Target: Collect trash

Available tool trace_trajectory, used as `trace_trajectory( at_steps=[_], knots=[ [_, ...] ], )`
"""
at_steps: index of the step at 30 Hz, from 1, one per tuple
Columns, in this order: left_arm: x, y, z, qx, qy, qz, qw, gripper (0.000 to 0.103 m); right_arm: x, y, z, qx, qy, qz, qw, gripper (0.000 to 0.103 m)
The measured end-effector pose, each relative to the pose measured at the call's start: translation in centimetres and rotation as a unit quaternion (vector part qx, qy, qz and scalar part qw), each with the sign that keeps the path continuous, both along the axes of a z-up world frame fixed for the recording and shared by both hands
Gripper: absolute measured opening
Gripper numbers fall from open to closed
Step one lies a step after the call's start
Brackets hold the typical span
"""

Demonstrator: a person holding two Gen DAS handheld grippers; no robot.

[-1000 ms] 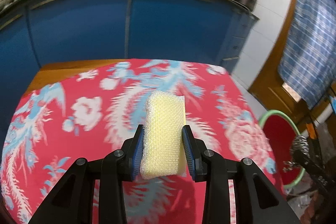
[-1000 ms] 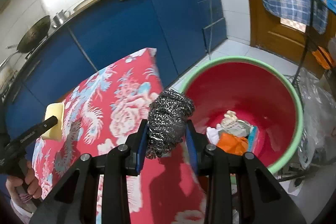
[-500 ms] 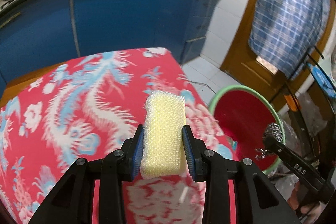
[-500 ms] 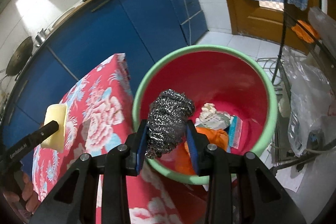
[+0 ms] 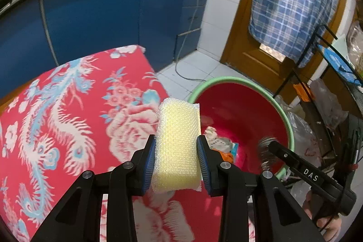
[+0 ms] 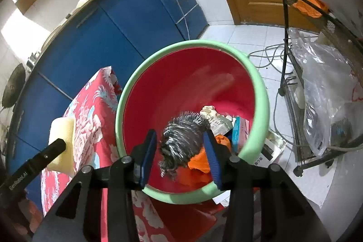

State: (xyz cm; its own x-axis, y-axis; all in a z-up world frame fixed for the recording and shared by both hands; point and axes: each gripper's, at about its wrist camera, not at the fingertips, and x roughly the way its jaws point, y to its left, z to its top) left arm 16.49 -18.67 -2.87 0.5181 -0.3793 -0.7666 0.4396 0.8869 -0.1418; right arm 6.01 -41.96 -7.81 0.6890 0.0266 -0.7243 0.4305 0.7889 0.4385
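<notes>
My left gripper (image 5: pixel 175 159) is shut on a yellow sponge (image 5: pixel 178 142) and holds it above the table's right edge, beside the red bin (image 5: pixel 242 110). The sponge also shows in the right wrist view (image 6: pixel 62 128). My right gripper (image 6: pixel 180 151) is open above the red bin with the green rim (image 6: pixel 258 87). The steel wool scrubber (image 6: pixel 181 142) is motion-blurred between the open fingers and apart from the left pad. Trash (image 6: pixel 217 121) lies at the bin's bottom.
A table with a red floral cloth (image 5: pixel 68 117) stands left of the bin. Blue cabinets (image 5: pixel 102 15) run behind it. A wire rack (image 6: pixel 306 106) with plastic bags stands right of the bin, and cables (image 6: pixel 270 51) lie on the tiled floor.
Both grippers moved right, toward and over the bin. My right gripper opened and let go of the steel wool, which now blurs between the fingers. The left still grips the sponge.
</notes>
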Motion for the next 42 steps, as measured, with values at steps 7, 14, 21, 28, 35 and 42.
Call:
trace_trajectory(
  at_steps=[7,14,21,28,35,42],
  knots=[
    [-0.3,-2.6,-0.8,0.008,0.007,-0.023,0.9997,0.036,-1.0,-1.2,0.2,0.006,-0.012,-0.014,1.000,0.049],
    [-0.9,-4.8,-1.5,0.007,0.002,-0.051,0.9987,0.039,-1.6,-1.8,0.4,0.003,-0.019,-0.019,1.000,0.050],
    [-1.1,-5.4,-1.9,0.008,0.008,-0.058,0.9983,0.054,-2.1,-2.0,0.7,0.001,-0.022,-0.021,1.000,0.052],
    [-1.2,-3.7,-1.4,0.003,0.010,-0.039,0.9992,0.055,-2.5,-0.1,2.2,-0.026,-0.028,0.001,0.999,0.053],
    [-1.8,-0.2,-0.3,0.002,-0.002,0.005,1.0000,0.056,-3.2,2.6,4.3,-0.051,-0.046,0.024,0.997,0.067],
    [-3.0,4.2,1.0,0.000,-0.020,0.064,0.9978,0.056,-3.6,5.8,5.9,-0.069,-0.055,0.057,0.994,0.074]
  ],
)
